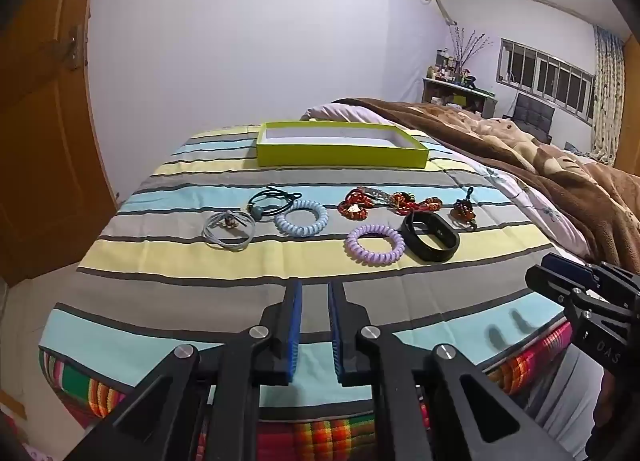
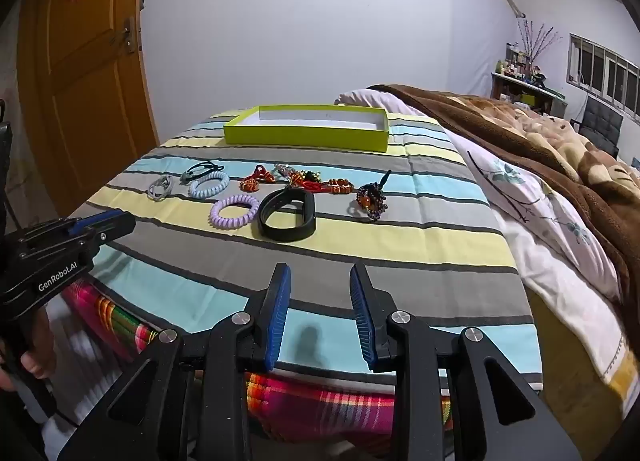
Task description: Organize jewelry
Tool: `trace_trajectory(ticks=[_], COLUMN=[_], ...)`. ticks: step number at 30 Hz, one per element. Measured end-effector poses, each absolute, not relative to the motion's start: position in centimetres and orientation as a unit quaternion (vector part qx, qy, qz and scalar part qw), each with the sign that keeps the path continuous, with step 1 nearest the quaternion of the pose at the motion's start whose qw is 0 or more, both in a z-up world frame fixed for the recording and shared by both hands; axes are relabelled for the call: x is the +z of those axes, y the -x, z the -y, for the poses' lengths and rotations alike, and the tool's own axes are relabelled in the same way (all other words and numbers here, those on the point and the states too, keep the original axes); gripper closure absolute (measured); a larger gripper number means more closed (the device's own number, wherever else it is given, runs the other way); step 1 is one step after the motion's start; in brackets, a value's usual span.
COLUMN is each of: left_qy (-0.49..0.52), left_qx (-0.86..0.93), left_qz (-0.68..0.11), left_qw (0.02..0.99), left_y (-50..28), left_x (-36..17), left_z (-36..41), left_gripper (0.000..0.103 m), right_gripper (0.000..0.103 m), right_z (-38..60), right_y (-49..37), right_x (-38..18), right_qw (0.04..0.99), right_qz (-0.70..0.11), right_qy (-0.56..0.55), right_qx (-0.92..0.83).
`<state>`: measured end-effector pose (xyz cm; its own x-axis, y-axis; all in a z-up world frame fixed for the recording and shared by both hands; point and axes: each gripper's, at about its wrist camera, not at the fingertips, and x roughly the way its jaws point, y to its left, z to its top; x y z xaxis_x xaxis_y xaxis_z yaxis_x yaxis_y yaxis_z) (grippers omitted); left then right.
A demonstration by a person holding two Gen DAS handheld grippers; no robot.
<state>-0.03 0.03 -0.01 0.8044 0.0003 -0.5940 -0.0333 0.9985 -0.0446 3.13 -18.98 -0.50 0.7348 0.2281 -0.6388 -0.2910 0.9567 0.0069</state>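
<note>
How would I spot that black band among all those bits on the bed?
Find the green box on the striped cloth. In the nearer row, the black band lies right of the purple coil. It alone is wide, smooth and black.

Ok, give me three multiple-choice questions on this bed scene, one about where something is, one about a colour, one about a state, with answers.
1. Where does the green box sit relative to the jewelry?
A. Beyond it, farther from the grippers
B. Nearer than it
C. On top of it

2. What colour is the coil hair tie beside the black band?
A. Red
B. Purple
C. Yellow

3. What is between the right gripper fingers?
A. The black band
B. A beaded charm
C. Nothing

Answers: 1 A, the box lies behind the row of items. 2 B, its coils are pale purple. 3 C, only the striped sheet shows in the gap.
</note>
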Motion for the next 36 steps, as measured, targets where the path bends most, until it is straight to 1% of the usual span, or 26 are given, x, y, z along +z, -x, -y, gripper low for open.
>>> trace_trajectory(ticks=[5, 7, 36], left_qy=[0.051, 0.06, 0.038], left_qx=[-0.001, -0.003, 0.017], left_qz=[-0.332, -0.326, -0.299], left_qw=[0.942, 0.943, 0.953], left_y=[-0.6, 0.0, 1.2], left_x=[-0.4, -0.2, -0.1], left_z=[-0.8, -1.0, -0.7], left_gripper=[0.091, 0.091, 0.091], right_gripper=[0.071, 0.071, 0.071], right_z=[18.7, 18.7, 18.9], right_y=[-3.0, -2.9, -2.6], right_x=[-0.5, -0.5, 0.4], right_qw=[0.931, 0.932, 0.94], right_qz=[-0.332, -0.331, -0.309], right_qy=[0.047, 0.048, 0.051], right_qx=[0.141, 0.141, 0.134])
